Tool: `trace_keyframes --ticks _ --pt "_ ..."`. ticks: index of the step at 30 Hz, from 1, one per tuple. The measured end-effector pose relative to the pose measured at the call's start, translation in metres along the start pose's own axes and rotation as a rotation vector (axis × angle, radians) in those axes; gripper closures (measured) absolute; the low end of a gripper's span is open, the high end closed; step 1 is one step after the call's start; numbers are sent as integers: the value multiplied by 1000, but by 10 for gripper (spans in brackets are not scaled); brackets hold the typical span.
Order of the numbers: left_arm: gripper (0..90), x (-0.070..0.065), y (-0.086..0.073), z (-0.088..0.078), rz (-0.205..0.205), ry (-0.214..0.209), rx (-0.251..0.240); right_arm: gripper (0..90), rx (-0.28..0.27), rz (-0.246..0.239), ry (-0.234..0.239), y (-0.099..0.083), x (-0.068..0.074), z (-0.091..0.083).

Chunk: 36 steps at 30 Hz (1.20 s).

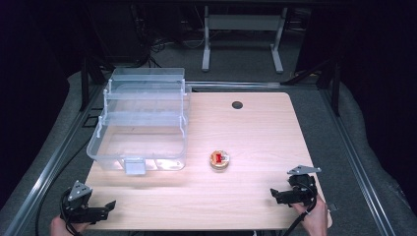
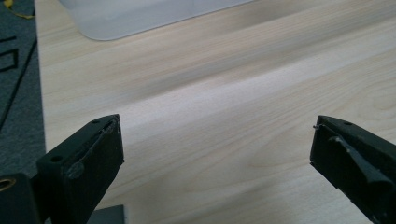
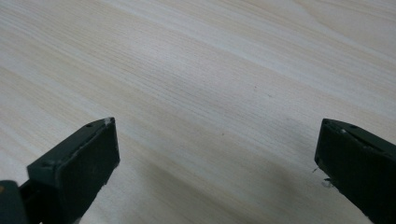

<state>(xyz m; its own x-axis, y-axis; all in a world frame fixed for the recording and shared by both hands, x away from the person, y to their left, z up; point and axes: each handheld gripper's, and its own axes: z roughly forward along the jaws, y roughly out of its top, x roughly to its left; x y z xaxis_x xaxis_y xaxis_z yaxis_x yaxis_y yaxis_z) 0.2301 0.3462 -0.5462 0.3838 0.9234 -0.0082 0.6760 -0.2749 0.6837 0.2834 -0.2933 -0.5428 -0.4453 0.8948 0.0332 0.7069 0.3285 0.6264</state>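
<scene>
A clear plastic tiered box (image 1: 140, 123) stands open on the left half of the wooden table (image 1: 255, 132), its trays fanned up and back. A small round tin (image 1: 219, 160) with a red item on top sits near the table's middle, right of the box. My left gripper (image 1: 105, 210) rests at the table's front left corner, jaws wide apart and empty. In the left gripper view the gripper (image 2: 217, 135) faces bare wood, with the box's edge (image 2: 140, 16) at the top. At the front right edge my right gripper (image 1: 276, 195) is open and empty; the right gripper view has it (image 3: 217, 130) over bare wood.
A dark cable hole (image 1: 237, 104) marks the table's far side. Grey carpet (image 1: 344, 123) and metal rails surround the table, and a white frame (image 1: 243, 34) stands behind it. Bare wood lies between the tin and both grippers.
</scene>
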Motion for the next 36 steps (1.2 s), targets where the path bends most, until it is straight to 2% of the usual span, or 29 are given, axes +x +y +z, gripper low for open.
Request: trace_keyframes --ticks 11,21,32,36 --pt "2 3 3 -1 -19 -2 30 0 -1 -32 11 17 10 -7" --pt "2 3 6 -1 -21 -6 35 0 2 -110 44 50 30 -2" --pt "2 4 6 -2 -29 -4 38 0 38 -206 117 95 59 20" --pt "2 4 6 0 -30 -12 52 0 32 -230 151 109 70 33"
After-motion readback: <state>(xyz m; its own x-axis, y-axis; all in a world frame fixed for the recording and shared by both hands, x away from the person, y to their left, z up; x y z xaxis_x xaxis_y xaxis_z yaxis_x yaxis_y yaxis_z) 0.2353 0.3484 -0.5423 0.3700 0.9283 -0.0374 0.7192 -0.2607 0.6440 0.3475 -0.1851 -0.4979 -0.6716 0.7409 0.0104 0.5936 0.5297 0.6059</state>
